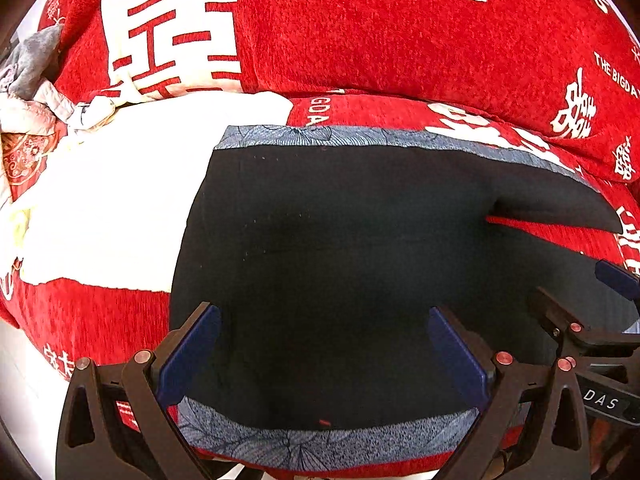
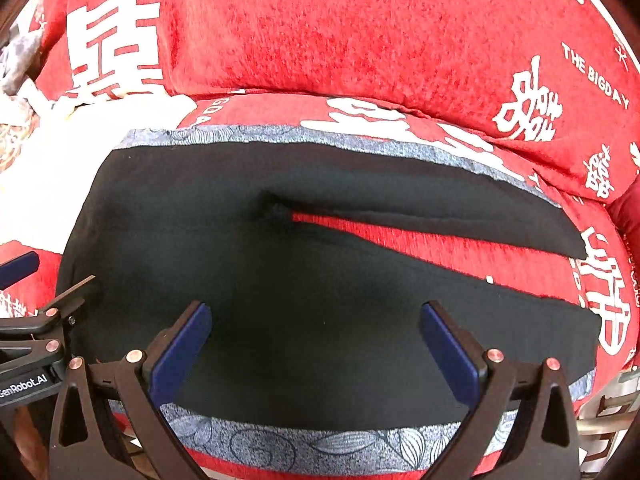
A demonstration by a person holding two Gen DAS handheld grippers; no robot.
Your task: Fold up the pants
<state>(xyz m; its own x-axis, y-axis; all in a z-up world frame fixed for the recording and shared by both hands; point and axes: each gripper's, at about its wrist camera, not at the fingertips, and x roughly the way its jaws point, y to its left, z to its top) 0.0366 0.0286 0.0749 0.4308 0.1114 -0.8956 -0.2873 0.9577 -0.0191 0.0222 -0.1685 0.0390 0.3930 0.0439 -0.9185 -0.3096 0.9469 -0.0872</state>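
In the left wrist view, the black pants (image 1: 328,264) lie spread flat on a red sofa cover (image 1: 360,48) printed with white characters, with a grey-blue patterned side stripe along the far edge and another along the near edge. The left gripper (image 1: 324,356) hangs over the near part of the pants with its blue-padded fingers (image 1: 192,356) spread wide, nothing between them; the black cloth fills the gap under them and the near stripe runs just below the fingertips. The two legs part toward the right, where a wedge of red cover shows between them. At the right edge the other gripper reaches in over the near leg. A white cloth (image 1: 104,208) lies on the sofa to the left of the pants, touching their edge, and a heap of grey and pale laundry (image 1: 28,76) sits at the far left. In the right wrist view, the right gripper (image 2: 316,352) also stands wide apart and empty, poised over the near leg of the pants (image 2: 320,280) close to the near stripe. The split between the legs opens ahead of it and widens to the right. The left gripper's tip enters at the left edge, above the waist end of the pants.
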